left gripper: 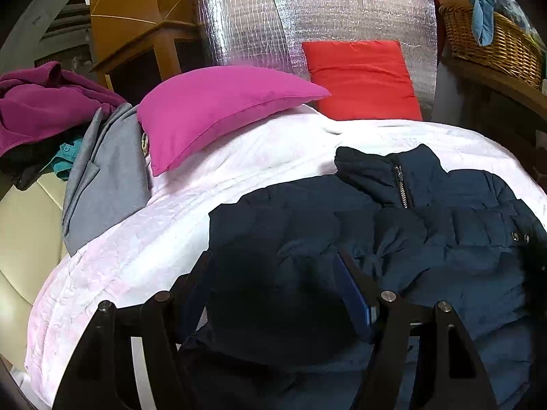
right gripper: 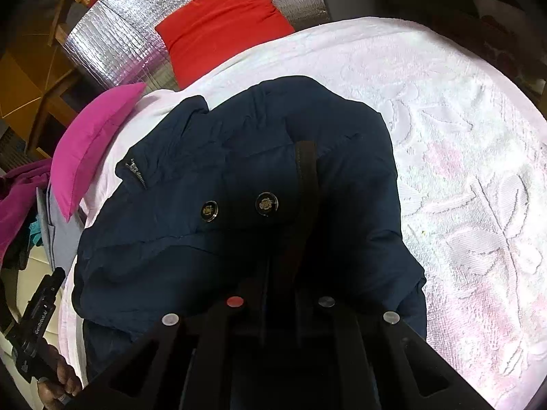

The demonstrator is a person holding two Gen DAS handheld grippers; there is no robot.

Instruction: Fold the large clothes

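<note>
A dark navy puffer jacket [left gripper: 444,225] lies on the pale pink bedspread [left gripper: 143,239], collar and zipper toward the pillows. My left gripper [left gripper: 273,287] has its fingers spread wide with a thick bulge of the jacket between them, at its left side. In the right wrist view the jacket [right gripper: 191,177] fills the middle, with two dark buttons showing. My right gripper [right gripper: 301,184] is shut on a fold of the jacket, its fingers close together over the fabric.
A magenta pillow [left gripper: 218,109] and a red pillow [left gripper: 362,78] lie at the head against a silver foil panel [left gripper: 307,13]. A pile of grey and purple clothes [left gripper: 68,130] sits left. A wicker basket [left gripper: 492,41] stands far right. Bedspread [right gripper: 471,171] extends right.
</note>
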